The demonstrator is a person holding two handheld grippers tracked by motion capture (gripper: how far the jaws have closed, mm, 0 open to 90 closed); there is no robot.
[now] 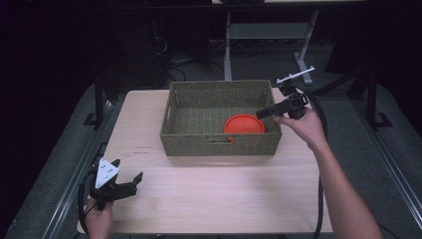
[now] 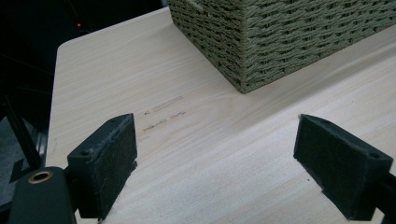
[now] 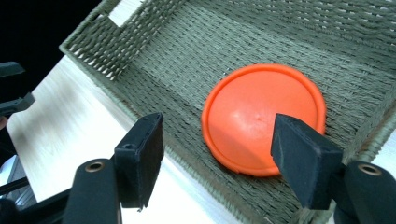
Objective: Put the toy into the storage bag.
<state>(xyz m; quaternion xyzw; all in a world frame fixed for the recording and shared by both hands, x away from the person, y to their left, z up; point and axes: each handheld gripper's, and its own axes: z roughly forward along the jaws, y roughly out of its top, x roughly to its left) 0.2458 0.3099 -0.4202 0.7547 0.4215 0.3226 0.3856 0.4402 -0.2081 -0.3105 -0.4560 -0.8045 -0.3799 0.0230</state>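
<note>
Inside the woven basket (image 1: 191, 137), the orange disc (image 1: 244, 123) lies flat on the floor near the front right corner, close to the front wall. Just above the basket's right rim, the right gripper (image 1: 266, 112) points in over the disc, jaws spread with nothing between them. Well clear of the basket, toward the table's (image 1: 219, 194) front left corner, the left gripper (image 1: 130, 179) also stands spread and empty.
</note>
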